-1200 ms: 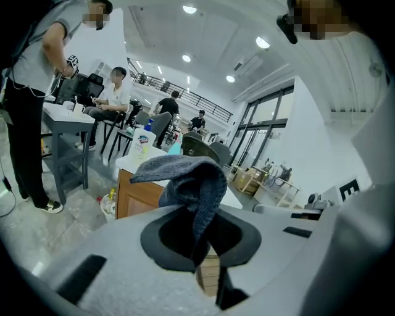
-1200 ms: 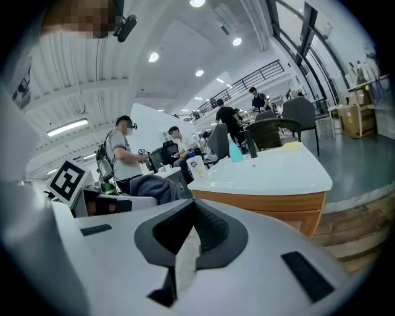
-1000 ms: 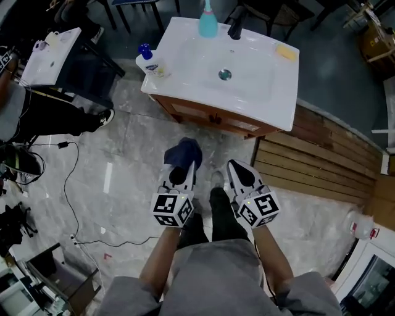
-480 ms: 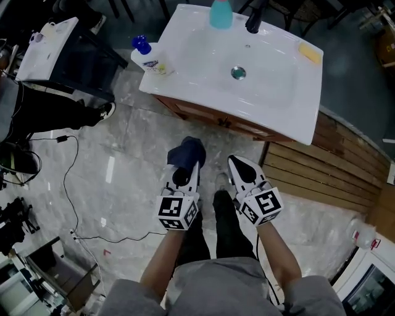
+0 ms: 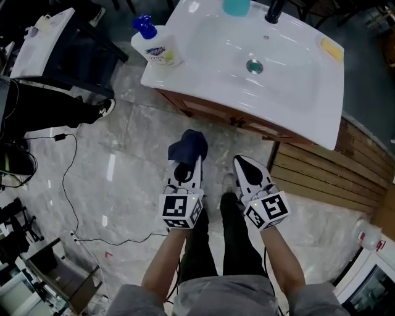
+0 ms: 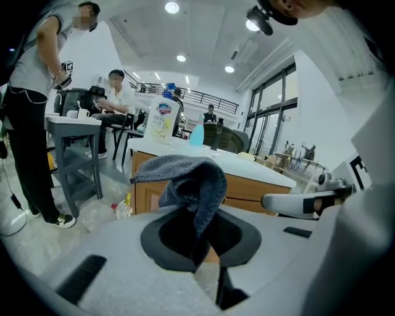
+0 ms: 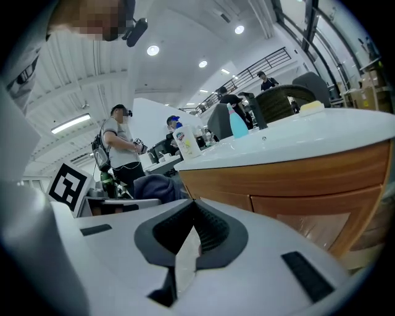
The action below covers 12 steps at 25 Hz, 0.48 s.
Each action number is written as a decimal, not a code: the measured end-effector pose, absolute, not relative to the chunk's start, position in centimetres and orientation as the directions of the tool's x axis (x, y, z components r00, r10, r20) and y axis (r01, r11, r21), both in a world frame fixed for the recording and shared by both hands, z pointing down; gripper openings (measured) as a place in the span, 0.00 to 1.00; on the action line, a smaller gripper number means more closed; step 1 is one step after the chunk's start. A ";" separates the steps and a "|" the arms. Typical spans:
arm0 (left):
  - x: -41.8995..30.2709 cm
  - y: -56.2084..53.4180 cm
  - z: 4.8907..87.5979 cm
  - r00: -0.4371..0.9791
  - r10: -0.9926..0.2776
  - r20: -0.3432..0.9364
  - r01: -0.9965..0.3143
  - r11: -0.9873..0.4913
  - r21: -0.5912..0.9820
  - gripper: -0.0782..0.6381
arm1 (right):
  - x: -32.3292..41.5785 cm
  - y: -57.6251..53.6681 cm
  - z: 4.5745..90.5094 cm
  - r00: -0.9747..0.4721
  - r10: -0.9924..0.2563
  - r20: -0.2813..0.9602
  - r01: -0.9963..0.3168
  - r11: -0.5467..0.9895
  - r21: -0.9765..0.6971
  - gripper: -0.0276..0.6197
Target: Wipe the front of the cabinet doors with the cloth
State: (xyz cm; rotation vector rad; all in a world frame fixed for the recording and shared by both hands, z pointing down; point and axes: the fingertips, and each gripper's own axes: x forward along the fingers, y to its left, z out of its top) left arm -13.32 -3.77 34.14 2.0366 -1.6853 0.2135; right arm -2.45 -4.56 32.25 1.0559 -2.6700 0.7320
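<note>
left gripper (image 5: pixel 186 165) clamped on rumpled blue knit cloth (image 5: pixel 189 146) | right gripper (image 5: pixel 238 160) jaws together, empty | wooden cabinet doors (image 7: pixel 307 213) ahead

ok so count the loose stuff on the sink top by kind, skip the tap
bottles: 2 (white bottle with blue cap, teal bottle)
yellow block: 1
total: 3

A blue-capped bottle (image 5: pixel 154 44) stood at the white basin's (image 5: pixel 296 80) left corner. A yellow sponge (image 5: pixel 331 48) lay near its right edge. A black cable (image 5: pixel 68 139) trailed across the marble floor (image 5: pixel 123 185).
</note>
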 end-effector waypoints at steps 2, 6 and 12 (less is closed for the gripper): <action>-14.2 -4.2 35.1 0.222 -0.885 0.409 -0.958 -0.121 0.258 0.17 | -3.3 -4.9 32.9 -0.736 -0.592 0.328 -0.677 0.632 -0.377 0.06; -15.5 -5.1 37.9 0.208 -0.893 0.399 -0.965 -0.122 0.231 0.17 | -4.3 -5.2 35.1 -0.735 -0.599 0.319 -0.678 0.632 -0.376 0.06; -18.0 -7.1 40.7 0.174 -0.915 0.364 -0.977 -0.113 0.182 0.17 | -5.1 -5.9 38.4 -0.726 -0.613 0.311 -0.686 0.622 -0.377 0.06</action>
